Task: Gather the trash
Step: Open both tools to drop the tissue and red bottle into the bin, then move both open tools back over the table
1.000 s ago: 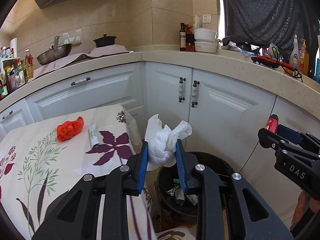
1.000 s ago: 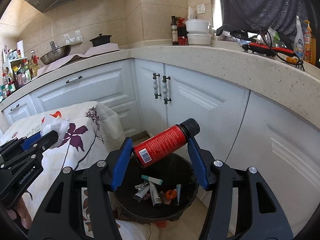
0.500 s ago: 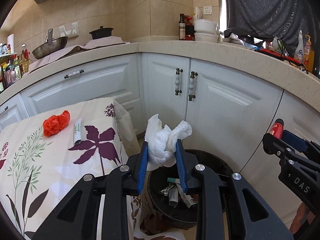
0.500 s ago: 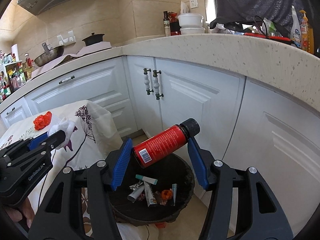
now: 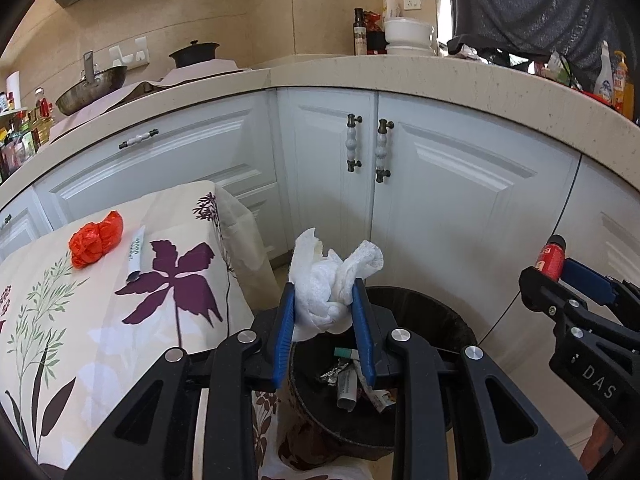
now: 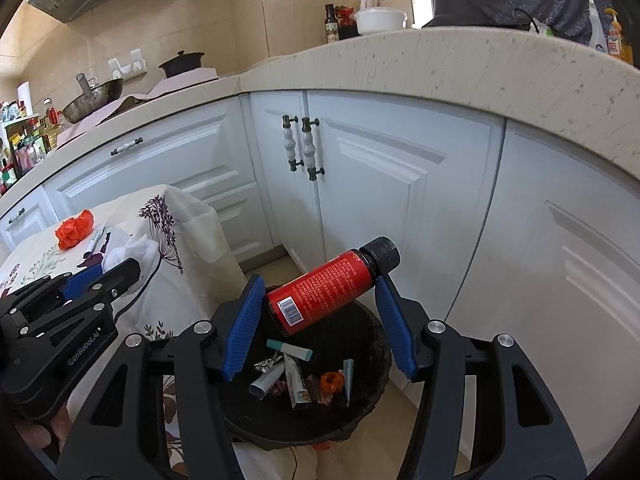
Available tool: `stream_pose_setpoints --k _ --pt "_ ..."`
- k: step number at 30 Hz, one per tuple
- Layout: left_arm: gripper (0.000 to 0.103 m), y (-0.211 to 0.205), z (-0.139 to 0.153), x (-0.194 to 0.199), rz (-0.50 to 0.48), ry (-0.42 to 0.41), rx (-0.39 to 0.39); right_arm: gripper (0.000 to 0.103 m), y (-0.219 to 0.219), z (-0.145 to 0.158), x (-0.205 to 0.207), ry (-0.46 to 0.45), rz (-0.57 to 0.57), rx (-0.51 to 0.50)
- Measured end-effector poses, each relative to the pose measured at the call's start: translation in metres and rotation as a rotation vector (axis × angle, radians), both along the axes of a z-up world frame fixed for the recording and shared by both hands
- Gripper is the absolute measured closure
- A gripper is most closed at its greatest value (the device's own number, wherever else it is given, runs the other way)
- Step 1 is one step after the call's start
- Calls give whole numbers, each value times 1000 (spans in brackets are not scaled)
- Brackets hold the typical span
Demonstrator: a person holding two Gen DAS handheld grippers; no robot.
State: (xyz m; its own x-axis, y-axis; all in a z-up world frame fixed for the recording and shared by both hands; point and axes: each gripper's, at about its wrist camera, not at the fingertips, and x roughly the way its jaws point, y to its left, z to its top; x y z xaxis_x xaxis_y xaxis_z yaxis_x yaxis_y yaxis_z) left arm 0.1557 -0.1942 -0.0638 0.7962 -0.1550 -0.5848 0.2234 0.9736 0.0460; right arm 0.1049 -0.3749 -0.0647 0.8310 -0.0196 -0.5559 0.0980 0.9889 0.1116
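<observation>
Half hidden behind the left gripper [image 5: 324, 312], jaws clamped on crumpled white tissue [image 5: 332, 284]: round black trash bin [image 6: 372, 344]. Right gripper [image 6: 320, 312] at 3 o'clock, clamped on red black-capped bottle [image 6: 328, 292]. Behind: white kitchen cabinets [image 5: 460, 184], speckled beige counter [image 5: 460, 76].

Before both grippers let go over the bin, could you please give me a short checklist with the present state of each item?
1. Left gripper clamped on the white tissue wad: ok.
2. Right gripper clamped on the red bottle, cap on: ok.
3. Black trash bin open, with room above the trash inside: ok.
4. Bottle over the bin opening: ok in the right wrist view.
5. Tissue over the opening: cannot tell; it shows near the bin's table-side rim.
6. Table trash remaining, an orange bag and a small tube: not ok, still to collect.
</observation>
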Motion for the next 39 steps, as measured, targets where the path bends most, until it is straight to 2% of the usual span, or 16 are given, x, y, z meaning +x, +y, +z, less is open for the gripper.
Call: stream_pose_setpoints --k 5,10,19,31,39 --pt "72 -4 -7 11 10 10 14 47 0 -8 14 18 13 1" --pt "55 -3 -12 19 28 39 3 41 -3 -13 23 21 3 5" --pt "47 -3 -13 20 31 25 4 41 -3 -9 21 16 -18 2" --pt "46 6 -2 15 38 4 -7 41 -6 2 10 -5 -53 -1" --pt "46 27 13 7 64 -15 -21 41 11 15 8 -28 -29 -2"
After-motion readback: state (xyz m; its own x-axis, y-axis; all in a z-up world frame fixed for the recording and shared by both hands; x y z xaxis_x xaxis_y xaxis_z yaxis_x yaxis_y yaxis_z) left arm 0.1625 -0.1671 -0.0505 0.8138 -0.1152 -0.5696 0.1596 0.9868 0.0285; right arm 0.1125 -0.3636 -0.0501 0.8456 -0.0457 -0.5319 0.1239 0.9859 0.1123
